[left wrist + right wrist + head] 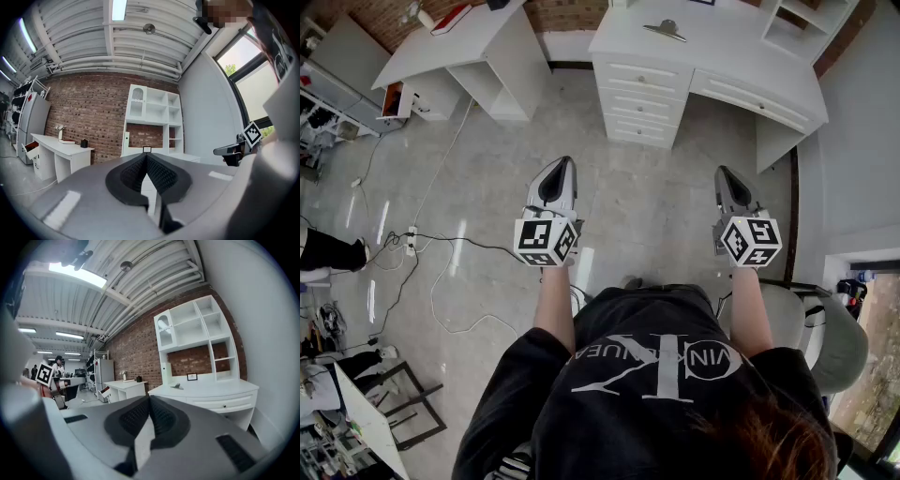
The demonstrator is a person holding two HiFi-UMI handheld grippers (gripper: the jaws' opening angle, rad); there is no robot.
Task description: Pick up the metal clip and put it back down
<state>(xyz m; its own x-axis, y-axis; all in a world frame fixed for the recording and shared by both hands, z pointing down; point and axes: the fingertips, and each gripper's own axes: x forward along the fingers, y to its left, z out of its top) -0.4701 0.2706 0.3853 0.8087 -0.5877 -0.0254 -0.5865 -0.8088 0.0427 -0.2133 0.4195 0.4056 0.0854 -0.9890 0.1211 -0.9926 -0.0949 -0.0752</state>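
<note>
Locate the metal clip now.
The clip lies on the white desk at the head view's top, right of centre, above the drawers.

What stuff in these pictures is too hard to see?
Silver metal clip on the white drawer desk: too small in head and right gripper views for detail.
White shelf unit: cut off by the head view's top edge.
Small framed picture: too small to read in the right gripper view.
Left gripper view: the shut left gripper covers most of the desk; no clip shows.
</note>
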